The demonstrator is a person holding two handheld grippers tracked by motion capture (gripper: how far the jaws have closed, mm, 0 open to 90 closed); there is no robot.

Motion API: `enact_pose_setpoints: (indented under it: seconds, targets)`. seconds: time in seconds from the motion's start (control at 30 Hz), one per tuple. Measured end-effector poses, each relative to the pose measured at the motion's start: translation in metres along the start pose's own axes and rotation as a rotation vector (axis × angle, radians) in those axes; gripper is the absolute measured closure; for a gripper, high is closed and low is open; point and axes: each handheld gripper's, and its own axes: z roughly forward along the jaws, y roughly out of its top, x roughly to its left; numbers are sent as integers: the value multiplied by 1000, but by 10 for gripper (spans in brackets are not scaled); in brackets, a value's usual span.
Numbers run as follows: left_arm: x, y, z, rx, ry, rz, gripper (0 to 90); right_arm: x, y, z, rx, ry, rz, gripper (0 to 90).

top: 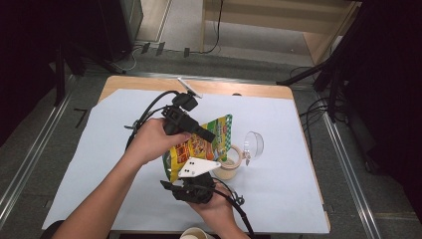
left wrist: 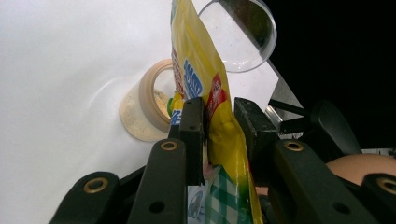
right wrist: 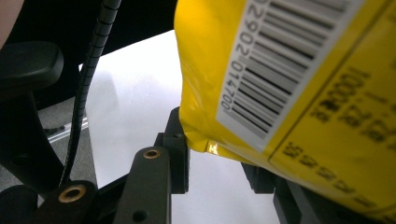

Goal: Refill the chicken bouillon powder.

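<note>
Both grippers hold the yellow snack pouch (top: 199, 147) in the air above the middle of the white-covered table (top: 99, 169), its long axis slanting from the near left up toward the far right. The left gripper (left wrist: 218, 122) is clamped on the pouch about midway along, a jaw on each face; the right gripper (top: 191, 180) pinches the near, lower corner, where the foil sits between its pads (right wrist: 177, 154). The open jar (top: 229, 162), part filled with pale powder, stands on the table just right of the pouch and below it, and its clear lid (top: 253, 144) lies beside the jar. Any pour probably depends on bringing the pouch's mouth over the jar's rim.
</note>
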Motion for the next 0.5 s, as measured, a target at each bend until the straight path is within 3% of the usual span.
enact_pose_setpoints:
  seconds: [0.27,0.5]
  targets:
    - [3,2,-1,-3,-11,-8,756,-2,2,0,16,-9,-9,680]
    - [4,5,0,11,-11,-6,757,-4,4,0,16,-5,12,684]
